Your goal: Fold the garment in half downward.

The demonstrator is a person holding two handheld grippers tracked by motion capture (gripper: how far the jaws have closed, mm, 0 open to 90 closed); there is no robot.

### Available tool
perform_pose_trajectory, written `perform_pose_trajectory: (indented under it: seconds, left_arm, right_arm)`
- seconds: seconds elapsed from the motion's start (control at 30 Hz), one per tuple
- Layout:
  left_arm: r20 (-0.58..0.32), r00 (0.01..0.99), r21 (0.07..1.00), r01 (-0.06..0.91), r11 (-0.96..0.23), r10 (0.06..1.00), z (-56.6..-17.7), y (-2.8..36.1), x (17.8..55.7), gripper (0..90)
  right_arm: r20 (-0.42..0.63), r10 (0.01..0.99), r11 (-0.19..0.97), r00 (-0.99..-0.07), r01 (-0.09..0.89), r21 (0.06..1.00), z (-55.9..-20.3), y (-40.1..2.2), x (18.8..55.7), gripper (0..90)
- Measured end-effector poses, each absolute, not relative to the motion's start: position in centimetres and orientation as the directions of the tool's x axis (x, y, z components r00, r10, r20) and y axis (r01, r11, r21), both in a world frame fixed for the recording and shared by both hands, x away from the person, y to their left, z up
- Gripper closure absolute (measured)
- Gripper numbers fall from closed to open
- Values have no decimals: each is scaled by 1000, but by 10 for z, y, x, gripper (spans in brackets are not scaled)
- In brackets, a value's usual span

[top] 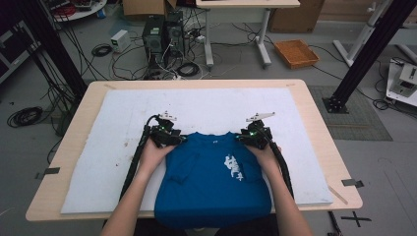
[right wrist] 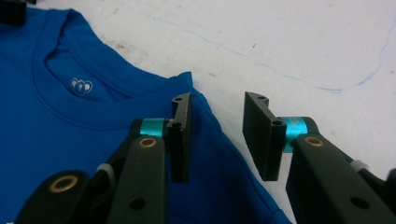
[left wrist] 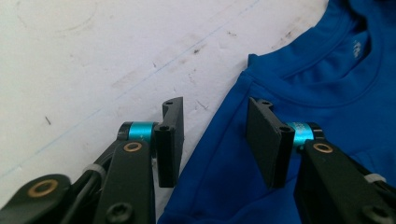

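Where the wooden table (top: 78, 123) carries a white mat (top: 123, 128) over most of its top, a blue T-shirt (top: 211, 182) lies flat at the near middle of that mat, its hem hanging over the near edge and its collar pointing away from the person. A white print sits on the chest toward the person's right. At each shoulder of the shirt a hand holds a tool, and the forearms come in from the near edge. In the left gripper view, the left tool (left wrist: 215, 140) has its jaws about half apart, astride the shoulder edge, one jaw over the mat and the other over the cloth; no fabric is pinched between them. The right tool (right wrist: 217, 137) stands the same way at the other shoulder, jaws parted and gripping nothing.
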State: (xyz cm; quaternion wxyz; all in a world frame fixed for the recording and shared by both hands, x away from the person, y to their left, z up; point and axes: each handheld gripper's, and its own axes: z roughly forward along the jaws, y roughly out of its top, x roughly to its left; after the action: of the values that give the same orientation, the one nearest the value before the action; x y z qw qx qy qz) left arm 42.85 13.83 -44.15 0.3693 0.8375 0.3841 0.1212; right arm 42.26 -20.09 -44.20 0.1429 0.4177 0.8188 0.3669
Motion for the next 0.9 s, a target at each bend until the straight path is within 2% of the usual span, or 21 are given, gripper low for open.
perform_pose_trajectory:
  seconds: [0.2,0.47,0.57,0.9]
  left_arm:
    - [-31,678,709,533,-462,734,-441,135,429,647]
    - [12,705,711,493,-502,709,-441,130,427,857]
    - [33,709,713,478,-514,705,-440,128,427,871]
    - [20,712,748,455,-482,702,-431,133,429,877]
  right_arm:
    - [61,781,403,-621,576,711,-445,-197,423,694]
    - [50,778,410,-626,566,715,-444,-196,422,850]
    - [46,778,405,-627,556,726,-442,-197,421,872]
    - [72,786,356,-615,544,760,-436,-205,424,890]
